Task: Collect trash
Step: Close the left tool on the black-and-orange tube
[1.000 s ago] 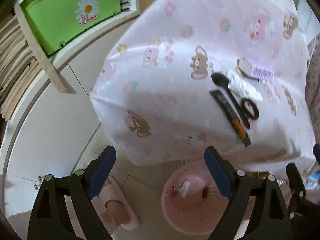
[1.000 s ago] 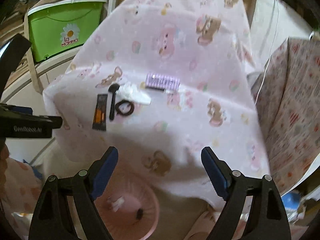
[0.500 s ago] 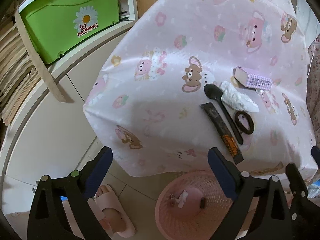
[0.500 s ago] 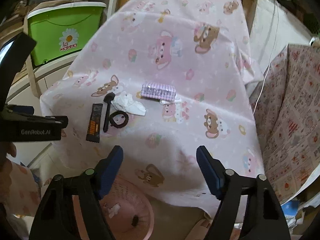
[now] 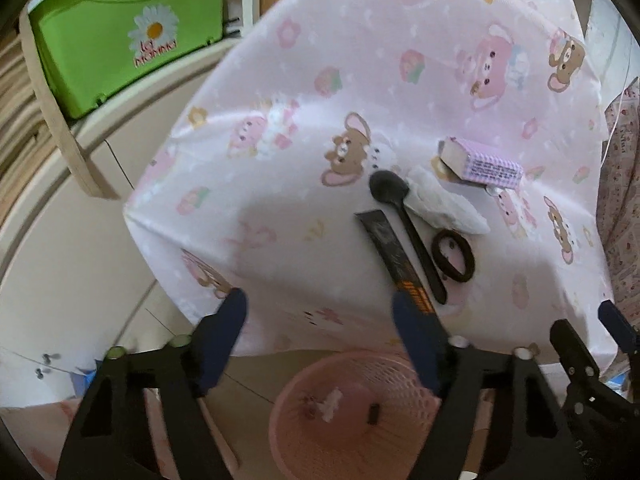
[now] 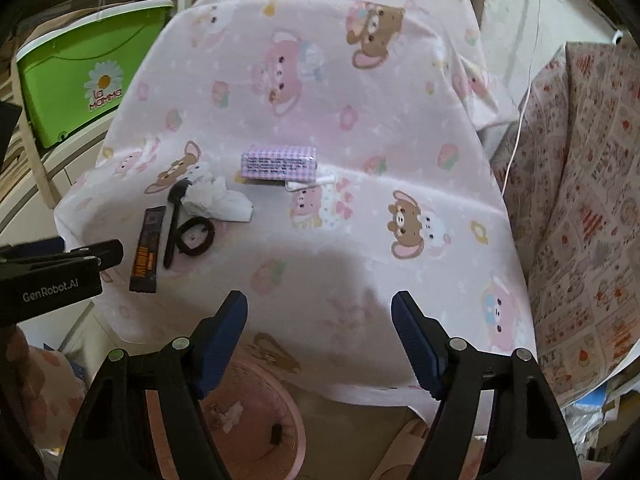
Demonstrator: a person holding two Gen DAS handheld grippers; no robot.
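On tablecloth (image 6: 360, 240): one wrapper (image 6: 145, 250), one spoon (image 6: 173, 224), one hair tie (image 6: 195, 236), one tissue (image 6: 216, 202); left gripper (image 5: 320, 328), right gripper (image 6: 320, 328) spread, empty.

Each gripper (image 5: 318, 320) (image 6: 319, 320) is black plastic with blue fingertip pads and silver screws.

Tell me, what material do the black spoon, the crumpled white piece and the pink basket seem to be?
The black spoon: probably plastic, matte, thin and of one even colour. The crumpled white piece: looks like tissue paper, soft with irregular wrinkles. The pink basket: likely moulded plastic, judging by its regular mesh of holes and smooth rim.
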